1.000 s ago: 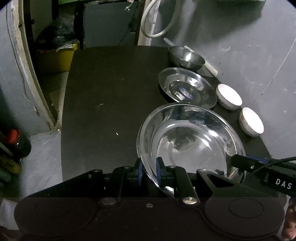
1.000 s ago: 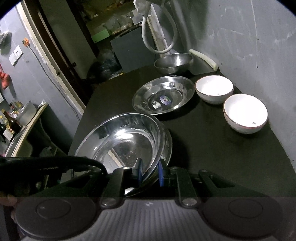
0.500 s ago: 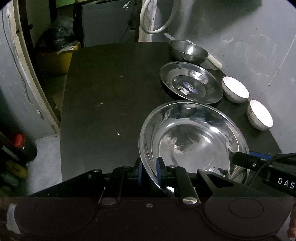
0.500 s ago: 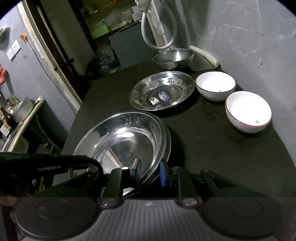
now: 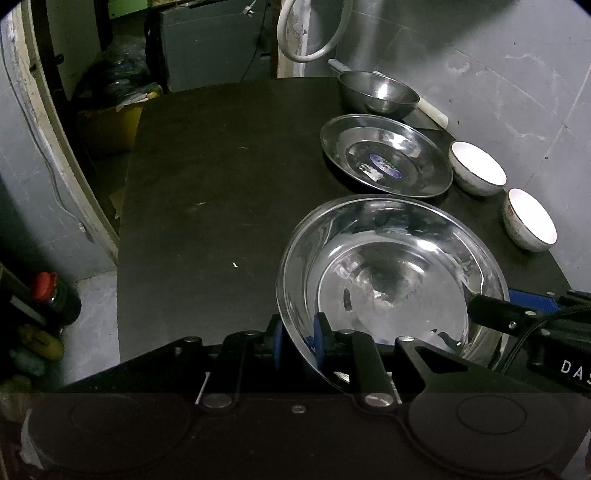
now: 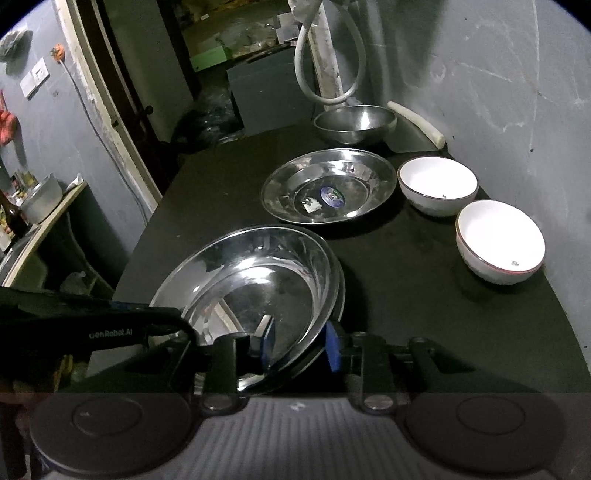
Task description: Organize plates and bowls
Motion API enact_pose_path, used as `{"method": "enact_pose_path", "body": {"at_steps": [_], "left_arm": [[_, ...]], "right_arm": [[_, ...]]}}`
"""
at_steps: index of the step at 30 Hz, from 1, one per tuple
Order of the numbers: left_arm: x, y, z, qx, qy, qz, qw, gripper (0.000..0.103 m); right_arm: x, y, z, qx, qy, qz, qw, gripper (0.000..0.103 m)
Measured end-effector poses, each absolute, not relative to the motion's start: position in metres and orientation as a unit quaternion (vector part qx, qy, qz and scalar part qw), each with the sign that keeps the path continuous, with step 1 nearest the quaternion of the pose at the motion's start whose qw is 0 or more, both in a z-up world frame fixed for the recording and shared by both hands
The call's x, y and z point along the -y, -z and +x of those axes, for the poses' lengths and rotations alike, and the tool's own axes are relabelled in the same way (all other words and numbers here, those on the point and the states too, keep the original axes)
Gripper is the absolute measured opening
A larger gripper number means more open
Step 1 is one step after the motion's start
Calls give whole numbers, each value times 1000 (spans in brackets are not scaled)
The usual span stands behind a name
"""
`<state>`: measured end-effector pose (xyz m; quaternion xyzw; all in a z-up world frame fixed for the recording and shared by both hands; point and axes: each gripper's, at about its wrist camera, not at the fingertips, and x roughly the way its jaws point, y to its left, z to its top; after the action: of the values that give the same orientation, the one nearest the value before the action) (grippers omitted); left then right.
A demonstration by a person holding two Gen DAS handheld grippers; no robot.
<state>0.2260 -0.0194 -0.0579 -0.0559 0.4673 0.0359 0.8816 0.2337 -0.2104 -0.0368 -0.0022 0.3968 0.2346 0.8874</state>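
A large shiny steel dish (image 5: 388, 273) lies tilted over the near part of the black table (image 5: 207, 221); a second rim shows just under its right edge (image 6: 341, 284). My left gripper (image 5: 298, 338) is shut on its near left rim. My right gripper (image 6: 299, 343) is open, its blue pads (image 6: 332, 345) standing apart on either side of the near right rim. Farther back are a flat steel plate with a sticker (image 6: 328, 184), a deep steel bowl (image 6: 354, 122) and two white bowls (image 6: 437, 182) (image 6: 500, 240) along the wall.
A white hose loop (image 5: 314, 33) hangs behind the table. A white-handled flat tool (image 6: 415, 123) leans by the wall corner. Bottles (image 5: 48, 295) stand on the floor at left, with a yellow bin (image 5: 110, 122) beyond. The table's left half is bare.
My right gripper's pads have spread apart around the dish rim. The left grip is unchanged. Both views have drawn back a little from the far dishes.
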Motion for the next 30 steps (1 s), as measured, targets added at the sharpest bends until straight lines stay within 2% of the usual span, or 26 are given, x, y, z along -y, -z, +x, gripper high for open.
{"method": "enact_pose_path", "body": {"at_steps": [7,13,16,18,20,22,24,27,30], "left_arm": [[19,59,225,-467,-35,-61,882,21],[13,58,224,-468,-42,-83,879,33],[10,56,223,-467,-45,-90,879,44],[7,53,223,-462,-49,-98,880,61],[2,51,222,-454,-53,-106,883,71],[-3,48,223,-446,-59,-115,885,81],[-7,46,225,-439,-64,-122,888,91],[-13,42,227,-430,-71,-129,891,97],[-18,40,231,-424,-78,-137,892,99]], "right_arm": [[208,37,232,-396,-238,0,887,49],[209,36,232,-391,-239,6,889,54],[207,37,233,-391,-240,7,889,62],[208,36,233,-388,-238,9,890,70],[210,36,232,-382,-235,16,894,76],[213,35,233,-378,-228,27,897,87],[217,34,234,-375,-219,37,900,92],[225,36,235,-371,-198,63,905,100],[235,38,237,-365,-172,87,911,103]]}}
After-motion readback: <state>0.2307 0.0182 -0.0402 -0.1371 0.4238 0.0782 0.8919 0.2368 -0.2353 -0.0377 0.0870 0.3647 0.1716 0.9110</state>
